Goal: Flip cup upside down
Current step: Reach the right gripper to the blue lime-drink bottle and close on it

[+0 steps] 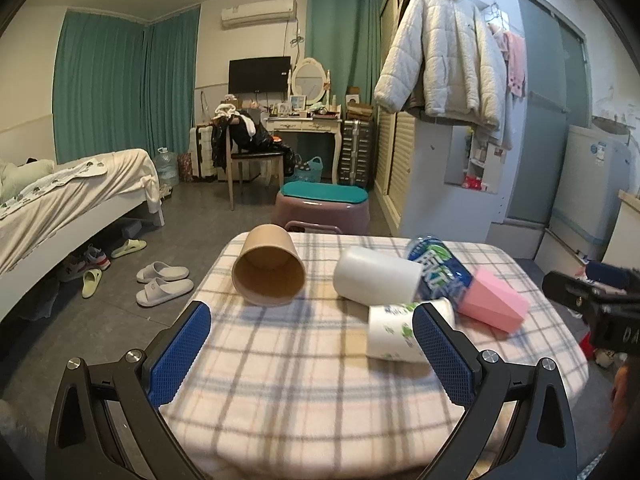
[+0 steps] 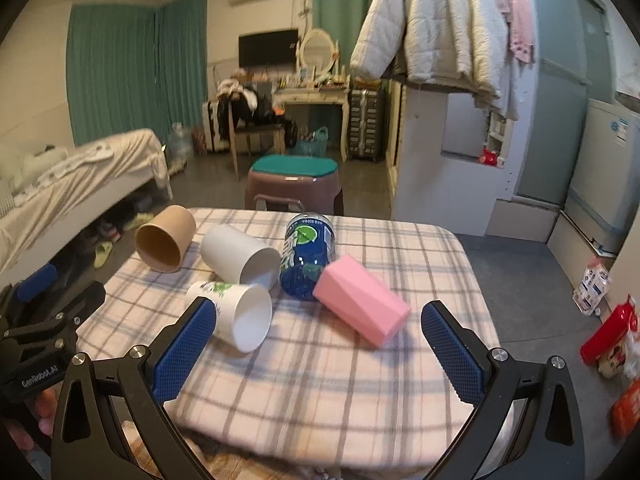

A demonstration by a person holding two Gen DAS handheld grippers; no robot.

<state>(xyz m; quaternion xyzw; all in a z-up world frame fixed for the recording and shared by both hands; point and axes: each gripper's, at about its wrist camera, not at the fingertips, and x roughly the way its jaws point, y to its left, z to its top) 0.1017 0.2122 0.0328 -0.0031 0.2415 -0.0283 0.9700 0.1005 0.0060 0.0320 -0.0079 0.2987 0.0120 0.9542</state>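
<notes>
Several cups lie on their sides on a plaid cloth: a brown paper cup (image 1: 269, 270) (image 2: 165, 243), a plain white cup (image 1: 376, 276) (image 2: 240, 254), a white cup with green print (image 1: 400, 332) (image 2: 236, 314), a blue printed cup (image 1: 438, 266) (image 2: 308, 256) and a pink faceted cup (image 1: 490, 304) (image 2: 360, 306). My left gripper (image 1: 312, 326) is open and empty above the near side of the cloth. My right gripper (image 2: 318, 322) is open and empty, just short of the pink cup. Each gripper shows at the edge of the other's view.
The plaid-covered table (image 1: 304, 392) (image 2: 320, 396) drops off at the front and sides. A purple stool with a teal cushion (image 1: 322, 204) (image 2: 294, 182) stands behind it. A bed (image 1: 72, 200) is at the left, with slippers (image 1: 162, 286) on the floor, and a white cabinet (image 2: 448, 152) at the right.
</notes>
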